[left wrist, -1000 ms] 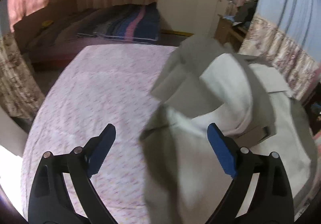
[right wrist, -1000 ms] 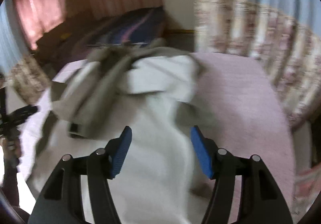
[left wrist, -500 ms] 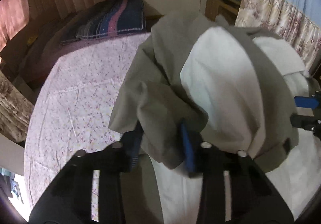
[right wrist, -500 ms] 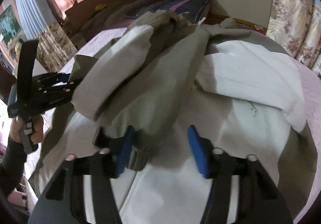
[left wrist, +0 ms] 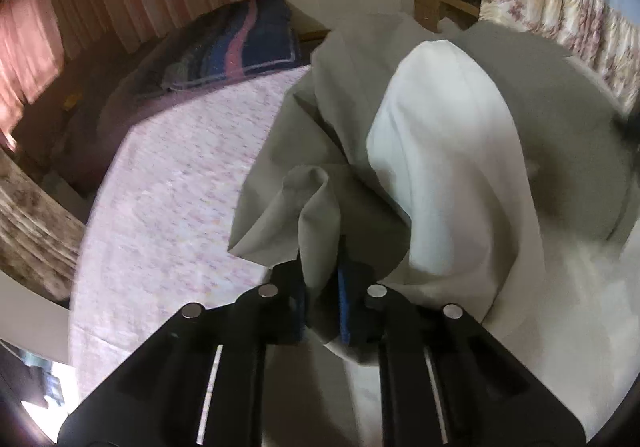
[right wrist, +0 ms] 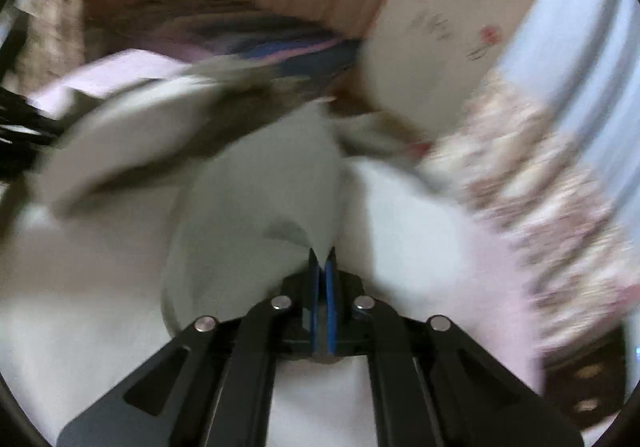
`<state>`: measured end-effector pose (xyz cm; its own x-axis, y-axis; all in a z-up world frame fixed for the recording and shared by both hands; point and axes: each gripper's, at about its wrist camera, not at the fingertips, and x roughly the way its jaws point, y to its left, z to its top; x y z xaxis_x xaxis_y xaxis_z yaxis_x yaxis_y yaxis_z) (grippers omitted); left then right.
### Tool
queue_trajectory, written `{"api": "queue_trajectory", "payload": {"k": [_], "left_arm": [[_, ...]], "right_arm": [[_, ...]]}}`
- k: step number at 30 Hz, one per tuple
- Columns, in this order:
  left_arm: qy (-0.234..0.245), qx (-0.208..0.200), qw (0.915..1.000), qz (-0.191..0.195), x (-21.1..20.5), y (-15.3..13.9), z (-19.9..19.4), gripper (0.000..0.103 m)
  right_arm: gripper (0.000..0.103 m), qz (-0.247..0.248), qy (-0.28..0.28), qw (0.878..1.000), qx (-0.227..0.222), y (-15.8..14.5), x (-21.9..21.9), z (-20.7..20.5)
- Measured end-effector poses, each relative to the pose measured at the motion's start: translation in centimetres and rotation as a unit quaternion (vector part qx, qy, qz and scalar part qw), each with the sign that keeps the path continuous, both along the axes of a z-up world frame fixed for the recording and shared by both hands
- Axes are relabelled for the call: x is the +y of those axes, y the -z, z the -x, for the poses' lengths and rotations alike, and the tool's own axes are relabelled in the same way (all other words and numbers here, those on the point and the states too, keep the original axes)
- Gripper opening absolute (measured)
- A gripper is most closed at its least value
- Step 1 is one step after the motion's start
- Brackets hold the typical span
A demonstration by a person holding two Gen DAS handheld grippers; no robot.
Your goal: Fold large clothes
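Left tongs angling downward, jaws closing, blue pads pinching a fold of grey cloth between them. Right tongs also angling downward, black fingers drawn fully together, only a thin slit showing between the blue pads; whether any cloth is being caught there cannot be told.

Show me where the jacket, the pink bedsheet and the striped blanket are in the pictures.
jacket (left wrist: 448, 151): left wrist view, on its white lining.
pink bedsheet (left wrist: 180, 183): left wrist view, on a bare part left of the jacket.
striped blanket (left wrist: 240, 47): left wrist view, on its pink stripe.
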<state>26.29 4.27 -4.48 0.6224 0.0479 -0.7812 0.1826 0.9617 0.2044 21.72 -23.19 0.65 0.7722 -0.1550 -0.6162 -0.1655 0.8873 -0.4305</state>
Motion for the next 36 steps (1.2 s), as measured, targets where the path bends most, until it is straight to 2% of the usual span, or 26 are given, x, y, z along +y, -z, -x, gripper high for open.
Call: {"api": "queue_trajectory", "payload": {"k": [1,5,9,13,17,20,21,22,23,24,25,27,29,30,33,34,36], "left_arm": [[-0.003,-0.005,0.9999,-0.013,0.2,-0.1,0.0,0.008],[-0.037,-0.028,0.9977,-0.051,3.4,-1.4,-0.4,0.006],[-0.097,-0.051,0.9915,-0.07,8.3,-3.2,-1.4,0.004],[-0.151,-0.039,0.9866,-0.048,13.9,-3.8,-4.2,0.004],[-0.176,-0.002,0.9841,-0.021,17.3,-2.2,-7.2,0.004],[-0.199,0.031,0.9793,0.023,19.3,-0.6,-8.8,0.017],[-0.203,0.027,0.9786,0.024,19.8,-0.5,-8.8,0.03],[-0.211,0.013,0.9772,0.015,19.9,-0.8,-8.6,0.052],[-0.217,-0.001,0.9761,0.005,19.8,-1.4,-8.2,0.064],[-0.218,-0.015,0.9758,0.002,19.8,-1.9,-7.6,0.082],[-0.218,-0.041,0.975,0.001,19.6,-3.2,-6.8,0.089],[-0.205,-0.072,0.976,0.012,18.4,-5.5,-5.6,0.093],[-0.174,-0.081,0.9813,0.018,16.2,-6.8,-5.1,0.095],[-0.144,-0.085,0.9858,0.015,13.8,-7.3,-4.8,0.098],[-0.072,-0.082,0.9939,-0.01,7.7,-6.9,-4.4,0.1],[-0.046,-0.069,0.9961,-0.03,4.7,-5.7,-4.9,0.1],[-0.031,-0.048,0.9968,-0.055,1.9,-3.8,-6.0,0.099]], "right_arm": [[0.002,0.019,0.02,0.999,-0.016,-0.5,-1.2,-0.1],[0.002,0.033,0.104,0.992,-0.062,-3.7,-7.8,0.0],[0.002,0.086,0.211,0.966,-0.122,-7.0,-14.7,0.5],[0.002,0.103,0.302,0.937,-0.139,-8.8,-21.7,0.1],[0.002,0.097,0.374,0.916,-0.11,-8.2,-28.5,-1.1],[0.002,0.062,0.406,0.909,-0.077,-7.1,-32.9,-2.0],[0.002,0.056,0.41,0.908,-0.067,-6.7,-33.6,-1.7],[0.002,0.054,0.414,0.907,-0.056,-6.1,-34.4,-1.9],[0.002,0.049,0.415,0.907,-0.046,-5.5,-35.0,-1.9],[0.002,0.043,0.415,0.908,-0.04,-5.0,-35.3,-1.9],[0.002,0.033,0.412,0.91,-0.034,-4.5,-35.5,-1.8],[0.002,0.026,0.405,0.914,-0.026,-3.9,-35.0,-1.5],[0.002,0.025,0.399,0.917,-0.017,-2.9,-34.6,-1.9],[0.002,0.022,0.397,0.918,-0.013,-2.9,-34.4,-1.9],[0.006,0.008,0.383,0.924,-0.004,-2.2,-33.3,-2.1],[0.009,0.017,0.384,0.923,-0.006,-2.2,-32.7,-1.9],[0.039,0.026,0.388,0.921,-0.008,-2.5,-32.4,-1.7]]}}
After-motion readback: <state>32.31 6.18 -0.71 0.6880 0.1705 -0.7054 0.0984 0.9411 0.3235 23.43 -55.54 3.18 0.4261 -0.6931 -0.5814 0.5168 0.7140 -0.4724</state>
